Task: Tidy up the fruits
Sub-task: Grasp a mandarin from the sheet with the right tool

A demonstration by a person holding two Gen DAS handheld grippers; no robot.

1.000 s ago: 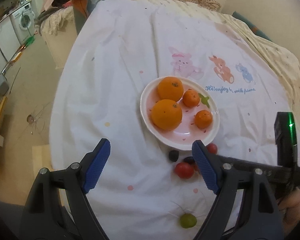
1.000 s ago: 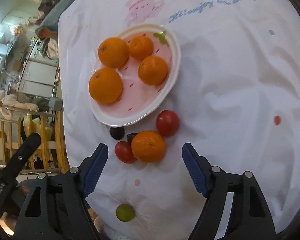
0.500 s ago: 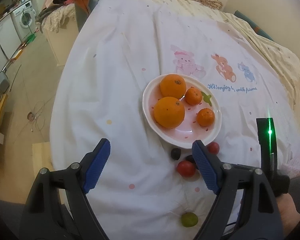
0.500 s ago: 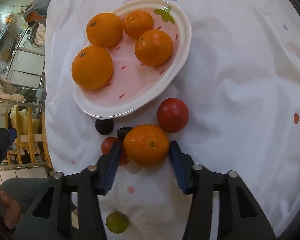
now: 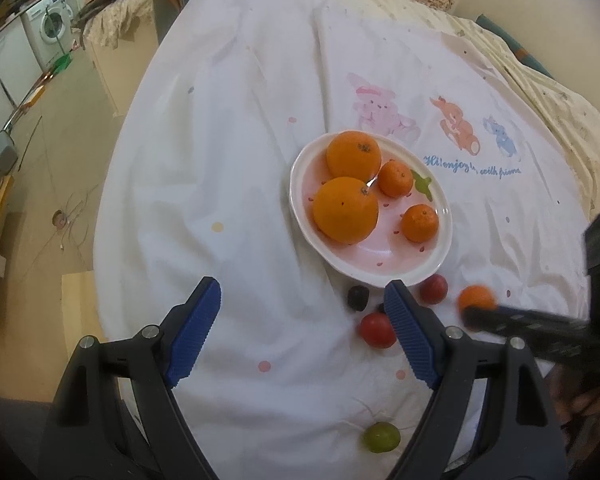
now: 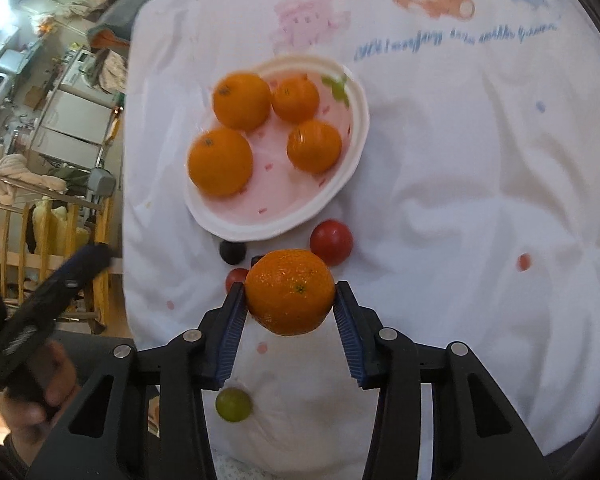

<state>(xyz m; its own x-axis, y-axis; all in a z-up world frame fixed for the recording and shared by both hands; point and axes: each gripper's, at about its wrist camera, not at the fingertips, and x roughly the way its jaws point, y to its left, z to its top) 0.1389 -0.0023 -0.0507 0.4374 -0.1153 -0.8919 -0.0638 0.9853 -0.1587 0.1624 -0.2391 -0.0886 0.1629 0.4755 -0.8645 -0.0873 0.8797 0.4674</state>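
Pink inside and white at the rim, the plate (image 6: pixel 354 148) holds four oranges. The right tongs (image 6: pixel 290 300) pinch a fifth orange (image 6: pixel 290 291) just near it, above the white sheet (image 6: pixel 460 200). The left tongs (image 5: pixel 300 334) are spread wide.

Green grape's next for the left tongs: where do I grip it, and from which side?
Come straight down on the green grape and pinch across its middle. It is small and round, lying alone on the cloth with room on both sides. The left tongs are open.
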